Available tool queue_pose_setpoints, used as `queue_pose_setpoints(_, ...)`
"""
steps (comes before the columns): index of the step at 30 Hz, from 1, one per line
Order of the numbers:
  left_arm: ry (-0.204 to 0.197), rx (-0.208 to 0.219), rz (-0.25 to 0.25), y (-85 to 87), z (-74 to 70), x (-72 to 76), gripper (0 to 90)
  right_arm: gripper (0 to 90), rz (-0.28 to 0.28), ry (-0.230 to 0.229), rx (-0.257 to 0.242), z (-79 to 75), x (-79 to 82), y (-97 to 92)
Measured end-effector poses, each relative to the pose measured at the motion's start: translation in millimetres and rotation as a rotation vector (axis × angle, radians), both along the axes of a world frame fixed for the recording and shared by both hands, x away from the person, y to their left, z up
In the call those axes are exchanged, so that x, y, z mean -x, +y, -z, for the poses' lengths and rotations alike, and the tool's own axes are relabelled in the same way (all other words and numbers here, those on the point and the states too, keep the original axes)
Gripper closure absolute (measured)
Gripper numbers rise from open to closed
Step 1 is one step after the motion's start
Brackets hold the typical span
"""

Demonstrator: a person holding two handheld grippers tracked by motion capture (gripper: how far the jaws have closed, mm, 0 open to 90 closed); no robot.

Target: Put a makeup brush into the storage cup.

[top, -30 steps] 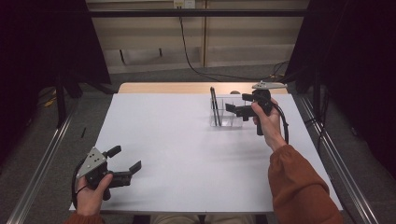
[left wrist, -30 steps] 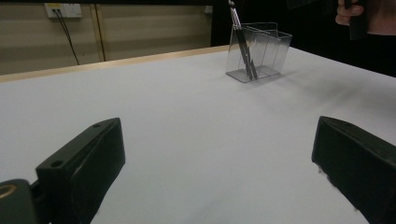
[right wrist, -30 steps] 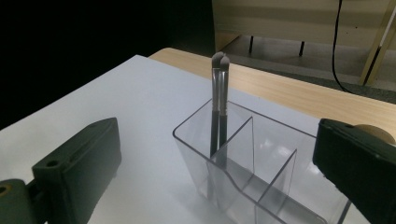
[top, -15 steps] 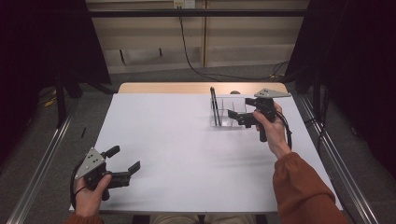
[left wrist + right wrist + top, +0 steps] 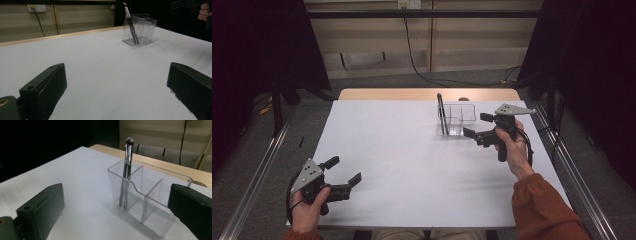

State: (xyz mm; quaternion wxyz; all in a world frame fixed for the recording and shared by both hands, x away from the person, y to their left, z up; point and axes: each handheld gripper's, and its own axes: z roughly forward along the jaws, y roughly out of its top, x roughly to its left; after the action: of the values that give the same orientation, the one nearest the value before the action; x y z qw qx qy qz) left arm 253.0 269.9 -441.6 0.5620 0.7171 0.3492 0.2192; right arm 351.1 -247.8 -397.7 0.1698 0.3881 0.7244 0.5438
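A clear plastic organiser [image 5: 457, 120] with three compartments stands at the back right of the white table [image 5: 412, 165]. Two thin dark brushes [image 5: 441, 114] lean in its left compartment; in the right gripper view the brushes [image 5: 127, 172] stand in the far-left section of the organiser [image 5: 147, 205]. My right gripper [image 5: 478, 125] hovers open just right of the organiser, empty. My left gripper [image 5: 343, 171] rests open near the table's front left corner, empty. In the left gripper view the organiser [image 5: 140, 31] sits far off with the brushes [image 5: 131, 23] inside.
A wooden strip [image 5: 427, 94] runs along the table's far edge. Metal rails [image 5: 257, 170] flank the table on both sides. A cable [image 5: 417, 55] hangs down the back wall. The person's orange sleeve [image 5: 547, 210] comes in at the bottom right.
My right gripper has drawn back to the right and slightly nearer, away from above the organiser. The left gripper has stayed put.
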Motion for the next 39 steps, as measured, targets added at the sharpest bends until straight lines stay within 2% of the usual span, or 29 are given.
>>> queue_pose_setpoints(4, -0.002, -0.002, 0.001, -0.3, -0.2, 0.3, 2.7, 1.2, 0.039, 0.001, 0.021, 3.5, 8.6, -5.0)
queue_pose_setpoints(7, -0.002, 0.0, -0.001, -0.2, -0.1, 0.5, 2.7, 1.0, 0.027, 0.018, 0.019, 8.2, 16.1, -7.3)
queue_pose_setpoints(9, -0.002, 0.002, -0.003, 0.1, 0.0, 0.7, 2.7, 1.5, 0.043, 0.006, 0.024, 11.0, 23.3, -9.7)
queue_pose_setpoints(12, 0.0, 0.004, -0.008, 0.4, 0.1, 0.9, 2.7, 1.1, 0.048, 0.017, 0.014, 13.4, 32.3, -16.4)
queue_pose_setpoints(14, 0.0, 0.003, -0.008, 0.5, -0.1, 1.1, 2.7, 1.0, 0.076, -0.007, 0.009, 14.4, 39.1, -20.6)
queue_pose_setpoints(18, -0.004, -0.001, -0.005, 0.4, -0.5, 1.3, 2.7, 0.8, 0.109, -0.01, 0.003, 18.8, 48.5, -25.5)
queue_pose_setpoints(20, -0.003, -0.001, -0.008, 0.8, -0.5, 1.4, 2.7, 0.9, 0.116, -0.006, 0.014, 19.6, 53.1, -26.8)
queue_pose_setpoints(22, -0.006, -0.001, -0.017, 2.2, -0.8, 1.2, 2.7, 0.8, 0.117, -0.008, 0.002, 20.4, 59.6, -28.8)
queue_pose_setpoints(27, -0.006, 0.008, -0.025, 4.0, -0.7, 1.8, 2.7, 0.7, 0.136, -0.013, 0.024, 23.3, 69.2, -33.8)
queue_pose_setpoints(30, -0.008, 0.004, -0.017, 2.7, -1.0, 3.1, 2.7, 1.0, 0.153, -0.034, 0.012, 25.5, 75.8, -37.0)
queue_pose_setpoints(39, -0.002, 0.006, -0.02, 3.3, -0.4, 4.6, 2.7, 1.4, 0.186, -0.032, 0.015, 38.5, 97.1, -45.6)
